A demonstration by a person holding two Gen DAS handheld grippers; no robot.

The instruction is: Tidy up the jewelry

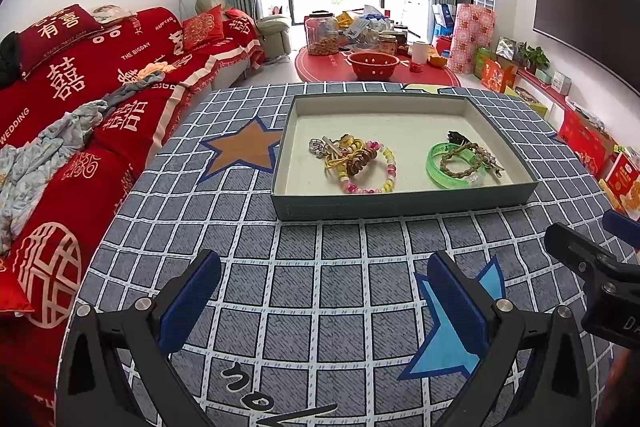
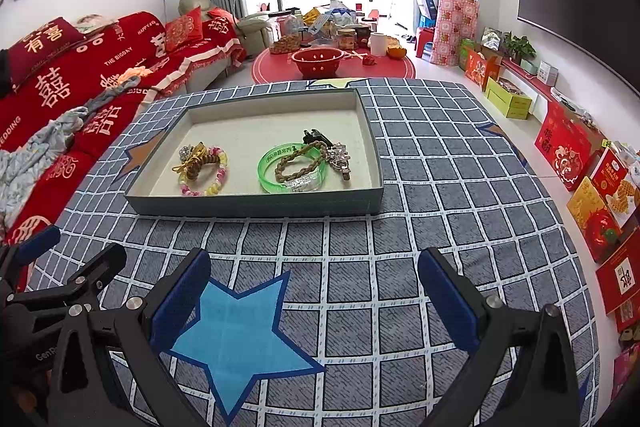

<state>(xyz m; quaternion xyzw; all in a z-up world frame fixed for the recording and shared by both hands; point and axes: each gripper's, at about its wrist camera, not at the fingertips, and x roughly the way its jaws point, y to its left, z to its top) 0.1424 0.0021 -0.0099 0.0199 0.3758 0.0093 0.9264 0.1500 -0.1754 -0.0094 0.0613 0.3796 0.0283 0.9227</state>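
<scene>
Our left gripper (image 1: 324, 303) and right gripper (image 2: 316, 297) hover spread wide and hold nothing above the checked cloth (image 2: 360, 247). Farther, the shallow box (image 2: 256, 205) keeps two jewelry heaps apart: beaded bracelet (image 2: 208, 183), green bangle (image 2: 290, 169).

Bare checked tablecloth (image 1: 320, 239) up to the tray's near wall (image 1: 404, 205); open top over the jewelry beyond.

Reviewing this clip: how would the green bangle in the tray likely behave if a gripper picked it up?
The green bangle looks like a rigid translucent ring, so it should keep its shape. Its glossy surface may slip between the pads. A braided bracelet lies inside it, partly over its rim, and might drag along when lifted from the tray.
</scene>
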